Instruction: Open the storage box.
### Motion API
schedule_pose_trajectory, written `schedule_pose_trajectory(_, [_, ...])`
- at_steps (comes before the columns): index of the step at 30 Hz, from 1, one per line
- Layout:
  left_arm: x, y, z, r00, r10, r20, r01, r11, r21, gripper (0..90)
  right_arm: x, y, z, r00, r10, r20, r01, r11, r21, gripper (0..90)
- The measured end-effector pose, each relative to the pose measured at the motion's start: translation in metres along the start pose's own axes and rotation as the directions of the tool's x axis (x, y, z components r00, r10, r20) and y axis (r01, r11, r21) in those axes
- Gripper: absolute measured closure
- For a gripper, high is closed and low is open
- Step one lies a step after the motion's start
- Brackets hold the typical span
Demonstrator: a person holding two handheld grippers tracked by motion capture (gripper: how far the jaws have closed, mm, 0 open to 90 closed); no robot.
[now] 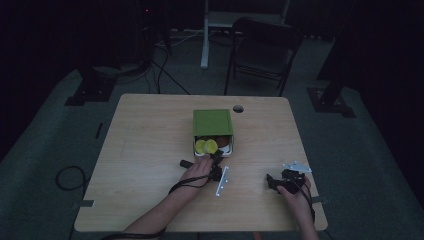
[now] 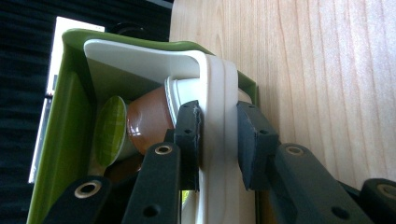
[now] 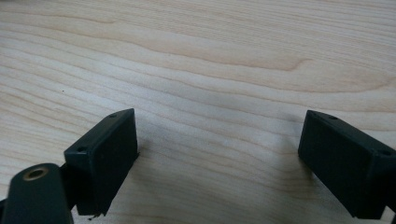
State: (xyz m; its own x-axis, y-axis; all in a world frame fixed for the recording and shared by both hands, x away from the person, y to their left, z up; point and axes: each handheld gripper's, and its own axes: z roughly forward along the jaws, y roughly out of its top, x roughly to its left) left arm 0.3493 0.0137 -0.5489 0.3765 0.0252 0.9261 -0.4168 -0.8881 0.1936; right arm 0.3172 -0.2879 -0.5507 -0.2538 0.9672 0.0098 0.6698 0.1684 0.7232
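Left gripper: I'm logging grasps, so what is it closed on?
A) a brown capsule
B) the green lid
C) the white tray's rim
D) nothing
C: in the left gripper view, the left gripper pinches the white tray's rim, beside a brown capsule.

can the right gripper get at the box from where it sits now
Probably yes: the right gripper is open over bare table, nothing between it and the box; the left gripper already grips the near rim.
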Motion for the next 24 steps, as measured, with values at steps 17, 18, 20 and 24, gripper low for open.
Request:
schedule_pose_trajectory(17, [-0.004,0.007,-0.012,0.9999,0.005,0.013,-0.005,1.0,0.005,73.0,0.0,0.0,0.0,1.0,0.0,0.0,0.0,1.0,0.0,11.4])
schedule_pose_trajectory(18, [-0.004,0.008,-0.013,0.9999,0.009,0.014,-0.009,0.9999,0.006,73.0,0.0,0.0,0.0,1.0,0.0,0.0,0.0,1.0,0.0,11.4])
schedule_pose_trajectory(20, [-0.005,0.008,-0.015,0.9999,0.009,0.013,-0.009,0.9999,0.004,73.0,0.0,0.0,0.0,1.0,0.0,0.0,0.0,1.0,0.0,11.5])
schedule_pose_trajectory(24, [-0.007,0.011,-0.02,0.9997,0.013,0.019,-0.013,0.9999,0.006,73.0,0.0,0.0,0.0,1.0,0.0,0.0,0.0,1.0,0.0,11.4])
